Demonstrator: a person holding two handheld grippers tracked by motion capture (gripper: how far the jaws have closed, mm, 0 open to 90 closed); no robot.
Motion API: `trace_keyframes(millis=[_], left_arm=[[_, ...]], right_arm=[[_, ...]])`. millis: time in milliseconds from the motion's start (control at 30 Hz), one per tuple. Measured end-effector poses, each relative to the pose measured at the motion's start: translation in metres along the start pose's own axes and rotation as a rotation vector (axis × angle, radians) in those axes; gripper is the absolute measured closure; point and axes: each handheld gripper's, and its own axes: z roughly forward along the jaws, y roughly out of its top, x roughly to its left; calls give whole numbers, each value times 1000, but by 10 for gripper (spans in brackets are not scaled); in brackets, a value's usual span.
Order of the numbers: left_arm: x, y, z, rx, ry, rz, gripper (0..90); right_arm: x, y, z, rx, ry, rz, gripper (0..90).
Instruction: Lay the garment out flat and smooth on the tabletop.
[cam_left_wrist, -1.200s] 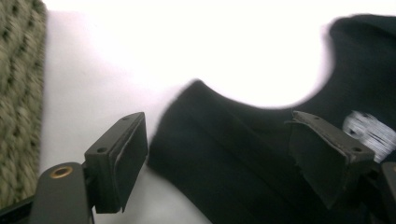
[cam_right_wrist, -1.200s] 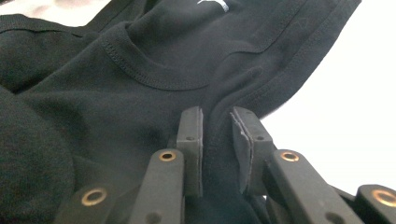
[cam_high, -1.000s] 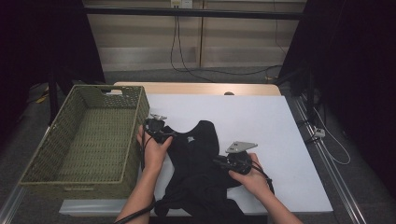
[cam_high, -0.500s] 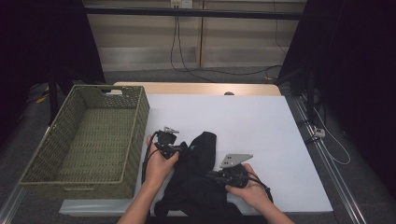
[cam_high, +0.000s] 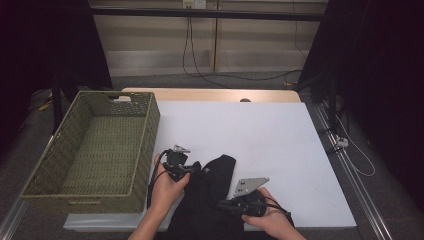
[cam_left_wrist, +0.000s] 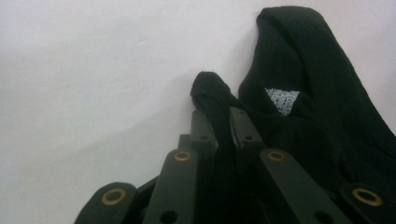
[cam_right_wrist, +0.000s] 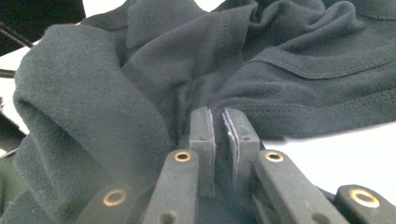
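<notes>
Black knit cotton garment (cam_high: 210, 200) with small white neck label (cam_left_wrist: 282, 100): bunched in a narrow heap on the near edge of the white counter (cam_high: 280, 145), long axis running from the person outward. Left tongs (cam_high: 186, 169) clenched on a fold at the heap's far left corner (cloth pinched between the jaws, seen in the left gripper view (cam_left_wrist: 219, 123)). Right tongs (cam_high: 224, 206) clenched on a hem fold at the near right (cam_right_wrist: 218, 128). Green woven rectangular basket (cam_high: 145, 150): just left of the heap, nearer the left hand; likely destination, judged by layout. Carry leftward, long axis kept along the basket's length.
</notes>
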Motion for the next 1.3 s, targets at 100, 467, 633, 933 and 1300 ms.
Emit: trace_keyframes(millis=[100,467,633,933,1300], left_arm=[[2,0,-2,5,5,-5,826],[6,2,0,-6,18,-35,828],[8,4,1,-5,26,-31,829],[12,6,3,-11,16,-55,832],[14,10,3,-15,30,-55,832]], right_arm=[[0,0,-2,4,20,9,827],[-25,5,-24,-84,-92,106,464],[-59,20,-22,-118,-252,183,386],[-103,30,-3,-124,-344,287,446],[-108,31,14,-77,-348,230,860]])
